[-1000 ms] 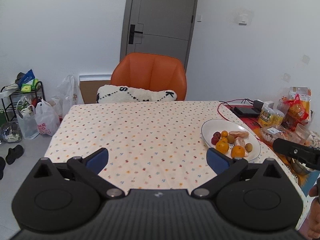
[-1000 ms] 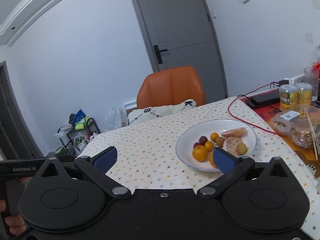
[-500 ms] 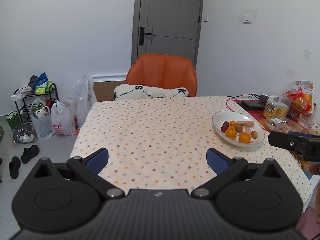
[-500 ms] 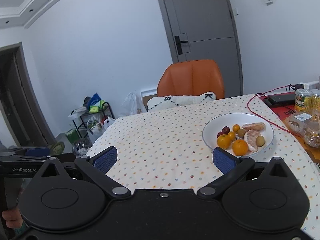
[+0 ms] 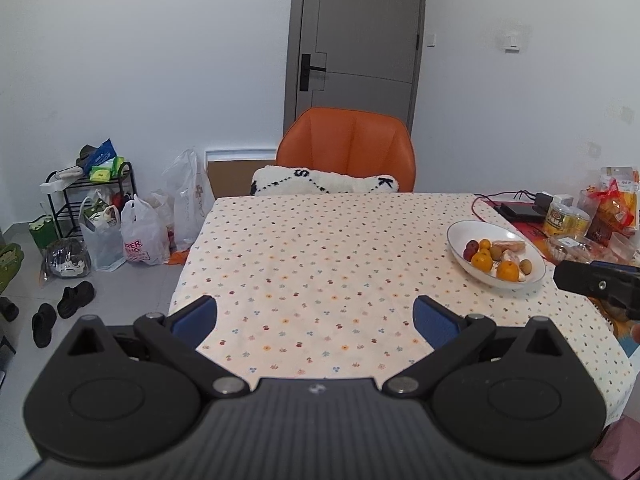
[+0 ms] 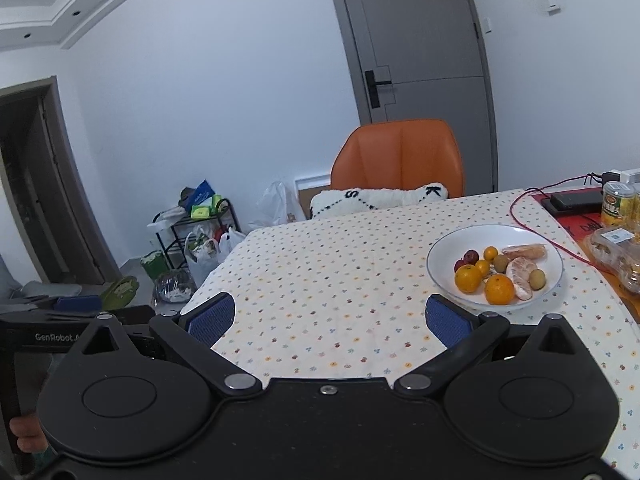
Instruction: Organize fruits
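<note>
We have drawn back from the plate; both our left gripper and right gripper hang wide open, empty. The fruit sits piled in the plate. It looks light, round, bruisable; we'd pinch each piece gently across its middle.

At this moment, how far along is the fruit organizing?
Done: nothing visibly sorted; oranges, peeled segments, small green fruits and a dark red one lie mixed in the white bowl. In hand: nothing; left gripper and right gripper are open and empty, short of the bowl. Left: all of the sorting.
</note>
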{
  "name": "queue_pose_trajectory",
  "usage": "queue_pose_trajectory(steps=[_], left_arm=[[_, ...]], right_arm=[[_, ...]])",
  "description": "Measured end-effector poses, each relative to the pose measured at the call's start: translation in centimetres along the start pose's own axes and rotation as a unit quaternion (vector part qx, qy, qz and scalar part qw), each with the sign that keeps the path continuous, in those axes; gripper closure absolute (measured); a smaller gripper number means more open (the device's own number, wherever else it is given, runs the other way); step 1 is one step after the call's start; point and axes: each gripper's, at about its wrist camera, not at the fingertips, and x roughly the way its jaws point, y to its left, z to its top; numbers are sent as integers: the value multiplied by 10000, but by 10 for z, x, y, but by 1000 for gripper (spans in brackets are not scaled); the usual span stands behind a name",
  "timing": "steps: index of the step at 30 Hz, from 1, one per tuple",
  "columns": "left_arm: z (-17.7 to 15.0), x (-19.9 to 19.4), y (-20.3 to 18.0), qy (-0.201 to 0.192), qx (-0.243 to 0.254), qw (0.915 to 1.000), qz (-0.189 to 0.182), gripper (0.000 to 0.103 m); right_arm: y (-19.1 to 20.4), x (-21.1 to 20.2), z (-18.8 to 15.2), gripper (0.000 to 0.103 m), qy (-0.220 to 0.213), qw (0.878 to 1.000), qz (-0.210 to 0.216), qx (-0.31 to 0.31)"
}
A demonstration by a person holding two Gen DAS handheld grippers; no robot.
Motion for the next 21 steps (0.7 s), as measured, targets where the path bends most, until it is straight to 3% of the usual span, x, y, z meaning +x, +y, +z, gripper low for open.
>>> queue_pose_trajectory(steps=[21], left_arm=[[0, -1, 4, -35, -14, 10000, -6, 0]], right_arm=[[-1, 4, -3, 0, 48, 10000, -35, 7]])
